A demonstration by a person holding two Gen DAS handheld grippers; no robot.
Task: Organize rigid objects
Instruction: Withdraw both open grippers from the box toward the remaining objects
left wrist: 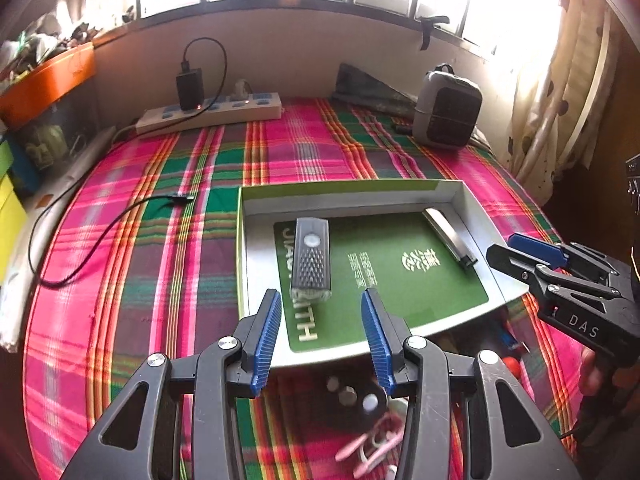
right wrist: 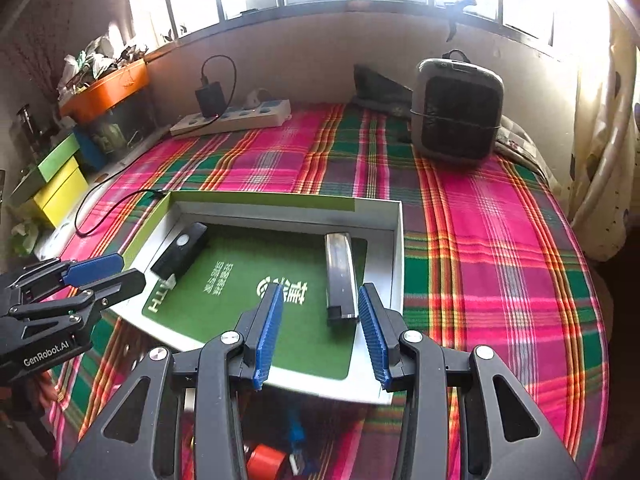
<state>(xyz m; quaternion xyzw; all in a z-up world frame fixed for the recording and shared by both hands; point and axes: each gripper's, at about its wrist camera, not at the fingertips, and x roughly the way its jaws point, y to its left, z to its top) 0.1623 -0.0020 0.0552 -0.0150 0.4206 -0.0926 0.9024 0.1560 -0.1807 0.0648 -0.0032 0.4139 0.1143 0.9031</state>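
Note:
A shallow white box lid with a green printed floor (left wrist: pixel 460 204) (right wrist: pixel 394 240) lies on the plaid cloth. In it lie a grey bike light with a round button (left wrist: pixel 311 258) (right wrist: pixel 180 249) on the left and a slim silver-black bar (left wrist: pixel 448 236) (right wrist: pixel 340 276) on the right. My left gripper (left wrist: pixel 320 300) is open and empty, hovering just short of the bike light. My right gripper (right wrist: pixel 320 292) is open and empty, above the lid's near edge, the bar close to its right finger. Each gripper shows in the other's view, the right one (left wrist: pixel 520 252) and the left one (right wrist: pixel 108 272).
A grey heater (left wrist: pixel 446 110) (right wrist: pixel 456 112) stands at the back right. A power strip with a black charger (left wrist: pixel 208 112) (right wrist: pixel 232 116) lies at the back, its cable (left wrist: pixel 100 236) trailing left. Small items, a pink clip (left wrist: pixel 372 448) and a red roll (right wrist: pixel 266 460), lie below the grippers.

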